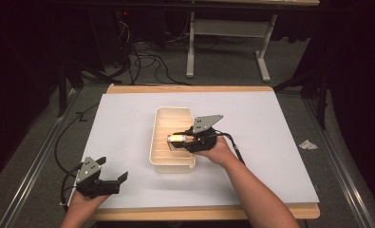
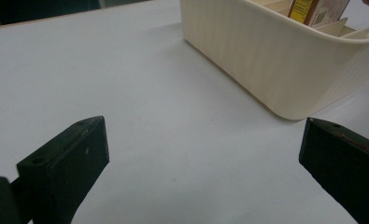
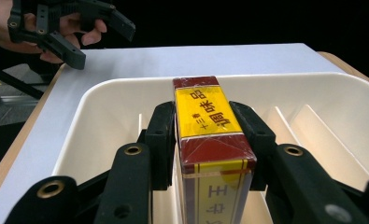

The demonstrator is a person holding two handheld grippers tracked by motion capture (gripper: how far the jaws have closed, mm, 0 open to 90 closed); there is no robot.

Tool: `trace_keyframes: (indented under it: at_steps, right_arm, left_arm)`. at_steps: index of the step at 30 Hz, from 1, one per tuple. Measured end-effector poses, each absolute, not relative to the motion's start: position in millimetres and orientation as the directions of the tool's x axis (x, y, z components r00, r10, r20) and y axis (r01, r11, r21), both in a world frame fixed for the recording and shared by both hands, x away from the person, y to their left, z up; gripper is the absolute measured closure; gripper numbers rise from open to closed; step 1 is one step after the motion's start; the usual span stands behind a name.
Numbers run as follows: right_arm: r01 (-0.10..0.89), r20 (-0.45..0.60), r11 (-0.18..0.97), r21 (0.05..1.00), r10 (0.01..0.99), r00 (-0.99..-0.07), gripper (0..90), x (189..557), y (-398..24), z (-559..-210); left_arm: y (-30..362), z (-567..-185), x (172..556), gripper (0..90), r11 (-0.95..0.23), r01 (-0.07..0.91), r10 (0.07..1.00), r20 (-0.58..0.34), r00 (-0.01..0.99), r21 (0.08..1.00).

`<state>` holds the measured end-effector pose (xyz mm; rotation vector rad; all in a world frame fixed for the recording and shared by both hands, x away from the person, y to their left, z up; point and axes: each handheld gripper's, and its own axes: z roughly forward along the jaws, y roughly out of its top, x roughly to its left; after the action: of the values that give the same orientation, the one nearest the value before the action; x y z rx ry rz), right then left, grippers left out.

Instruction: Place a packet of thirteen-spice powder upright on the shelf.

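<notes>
while the right tool (image 3: 205, 140) grips a yellow-red box (image 3: 209, 122) over the cream bin (image 1: 162, 159) | left tool (image 1: 110, 176) wide apart, holding nothing, near worktop (image 1: 251, 123) edge

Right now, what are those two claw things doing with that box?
A person holds a gripper in each hand. The right gripper is shut on a yellow and red box and holds it over the slots of a cream tray on the table. The left gripper is open and holds nothing, near the table's front left corner.
</notes>
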<state>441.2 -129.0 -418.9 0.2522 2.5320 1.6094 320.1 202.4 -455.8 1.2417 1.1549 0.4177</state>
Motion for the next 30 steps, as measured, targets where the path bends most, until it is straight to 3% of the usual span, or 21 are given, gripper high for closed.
trace_keyframes:
  at_steps: [7, 19, 26, 30]
  right_arm:
    - [0.089, -0.008, 0.411, 0.907, 0.229, -0.973, 60.5, 441, -133, -420]
    - [0.118, 0.007, 0.407, 0.906, 0.265, -0.964, 42.7, 439, -136, -417]
    - [0.158, 0.017, 0.401, 0.902, 0.334, -0.943, 17.5, 434, -139, -413]
    - [0.181, 0.024, 0.396, 0.9, 0.37, -0.929, 13.4, 430, -142, -409]
  left_arm:
    - [202, -456, 320, 2.1, 0.338, 0.318, 0.787, -0.451, 0.42, 0.886]
    - [201, -457, 320, 2.2, 0.333, 0.32, 0.789, -0.447, 0.422, 0.887]
    - [201, -457, 322, 2.2, 0.335, 0.323, 0.786, -0.452, 0.423, 0.885]
    - [202, -458, 323, 2.3, 0.34, 0.325, 0.783, -0.457, 0.422, 0.882]
